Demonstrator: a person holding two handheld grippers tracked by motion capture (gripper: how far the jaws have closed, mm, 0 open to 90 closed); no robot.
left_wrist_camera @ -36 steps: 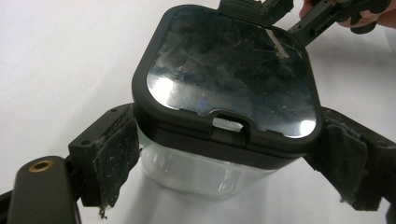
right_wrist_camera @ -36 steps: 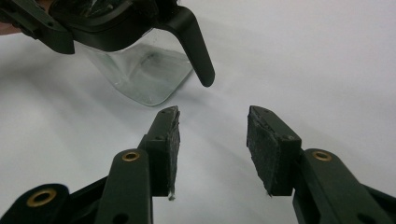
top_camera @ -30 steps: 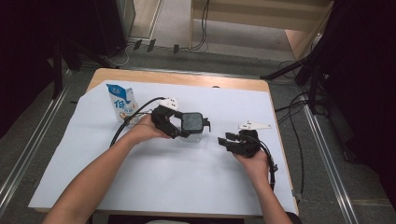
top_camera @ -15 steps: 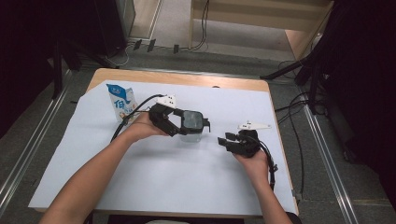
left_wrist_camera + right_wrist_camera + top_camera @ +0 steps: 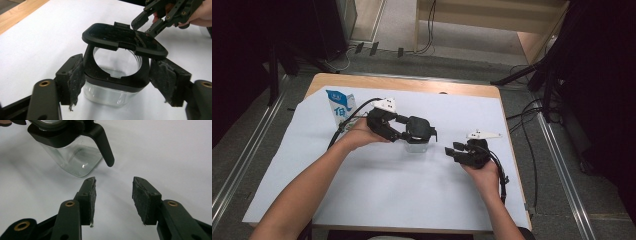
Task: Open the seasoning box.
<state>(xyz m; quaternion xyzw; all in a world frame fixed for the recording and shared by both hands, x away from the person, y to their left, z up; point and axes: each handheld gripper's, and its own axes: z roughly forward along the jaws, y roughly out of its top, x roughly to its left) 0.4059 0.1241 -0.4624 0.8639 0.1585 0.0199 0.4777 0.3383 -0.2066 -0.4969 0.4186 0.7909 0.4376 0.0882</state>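
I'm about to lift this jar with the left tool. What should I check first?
1. Jar between the left tool's jaws: ok; they have just been closing around its black collar.
2. Pads pressing firmly on the collar: cannot tell.
3. Jar standing on the white sheet: ok.
4. Flip lid closed: not ok, it stands open.
5. Right tool clear of the jar: ok, open, empty, apart from it.

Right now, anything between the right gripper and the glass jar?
Nothing. In the right gripper view, bare white table cover runs from the right gripper to the glass jar; its black handle hangs nearest.
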